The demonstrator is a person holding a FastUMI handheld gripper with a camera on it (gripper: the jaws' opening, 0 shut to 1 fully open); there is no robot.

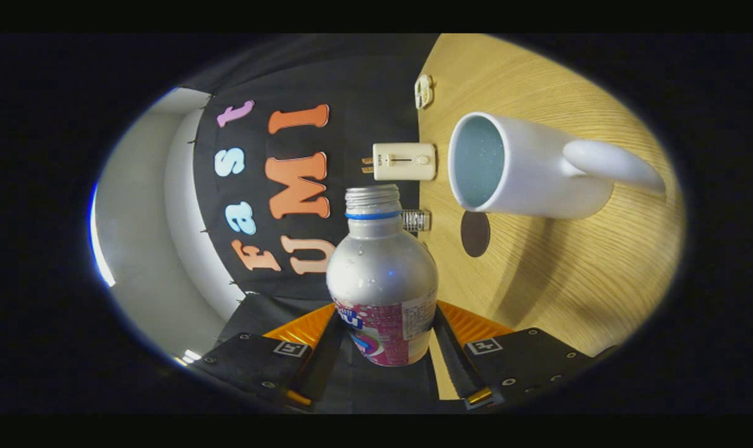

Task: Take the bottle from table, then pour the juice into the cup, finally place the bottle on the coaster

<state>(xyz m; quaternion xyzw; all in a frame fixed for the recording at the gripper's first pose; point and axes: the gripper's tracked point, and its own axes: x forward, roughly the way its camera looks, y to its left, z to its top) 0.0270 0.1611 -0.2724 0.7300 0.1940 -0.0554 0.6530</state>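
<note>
The claw (383,348) is closed on the silver metal bottle with a pink printed label (383,280), one black finger (327,354) pressing on each side of the labelled body. The bottle is uncapped; its threaded neck with a blue ring points forward along the fingers. The whole view is rolled on its side, so the light wooden worktop (569,280) stands as a vertical plane to the right of the bottle and the black cloth wall lies to the left. The white ceramic cup with a handle (526,168) stands on the worktop beyond and to the right of the bottle mouth, its open rim facing the bottle side; a clear gap separates mouth and rim. The dark round coaster (475,234) lies flat on the worktop just beside the cup, between cup and bottle shoulder, uncovered. At the worktop's far edge, where it meets the wall, are a cream rectangular switch box (404,162), a small white clip (424,91) and a small clear ridged item (416,220). Bare wood extends near the right finger. A pale grey wall (146,249) lies beyond the cloth on the left.
</note>
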